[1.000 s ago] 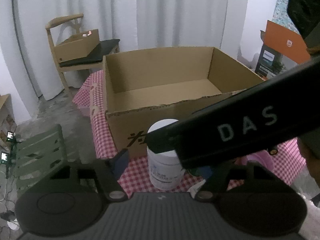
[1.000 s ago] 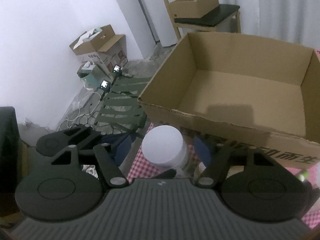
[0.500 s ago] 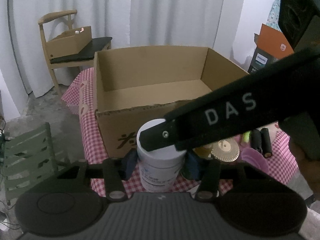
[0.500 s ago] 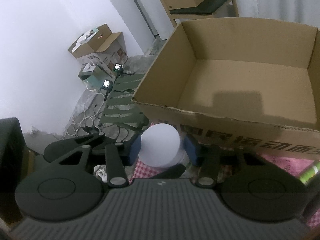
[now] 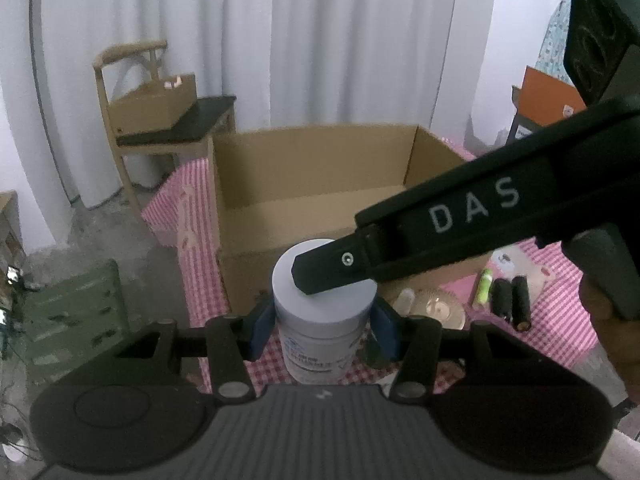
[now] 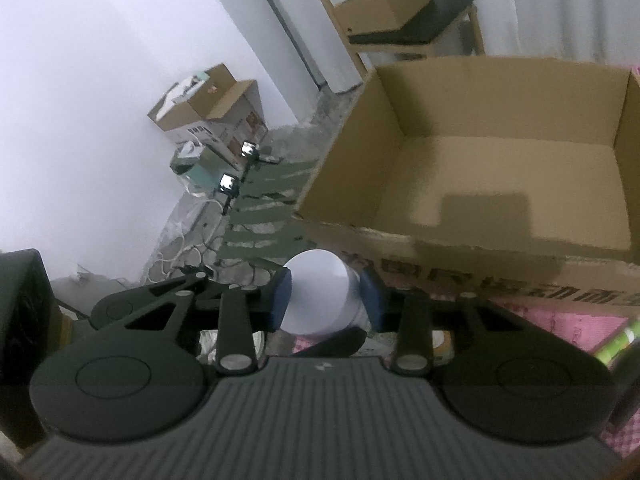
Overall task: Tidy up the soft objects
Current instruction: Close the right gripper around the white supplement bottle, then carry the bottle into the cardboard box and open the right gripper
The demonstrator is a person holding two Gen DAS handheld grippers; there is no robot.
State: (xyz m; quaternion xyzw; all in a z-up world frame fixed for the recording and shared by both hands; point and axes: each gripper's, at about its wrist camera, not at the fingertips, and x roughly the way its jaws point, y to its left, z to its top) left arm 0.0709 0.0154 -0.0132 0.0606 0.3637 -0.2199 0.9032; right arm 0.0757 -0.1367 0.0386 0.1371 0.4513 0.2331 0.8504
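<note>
Both hand-held grippers have drawn in around the white plastic jar with a flat white lid [image 5: 325, 312], where a second ago their blue pads stood well clear of it. The left gripper [image 5: 323, 326] now has its pads against the jar's sides, pinching the body below the lid. The right gripper [image 6: 326, 295] is closing, its pads already at the lid's edges. In the left wrist view, one black finger of the right gripper lies across the lid. The jar stands on the pink checked tablecloth [image 5: 568, 312], just in front of the near wall of the open brown cardboard box [image 6: 500, 168], whose floor looks bare. My reading: the jar is now secured by both tools, so a lift over that wall seems next. To its right lie a gold disc [image 5: 438, 307] and two black rollers [image 5: 512, 298].
</note>
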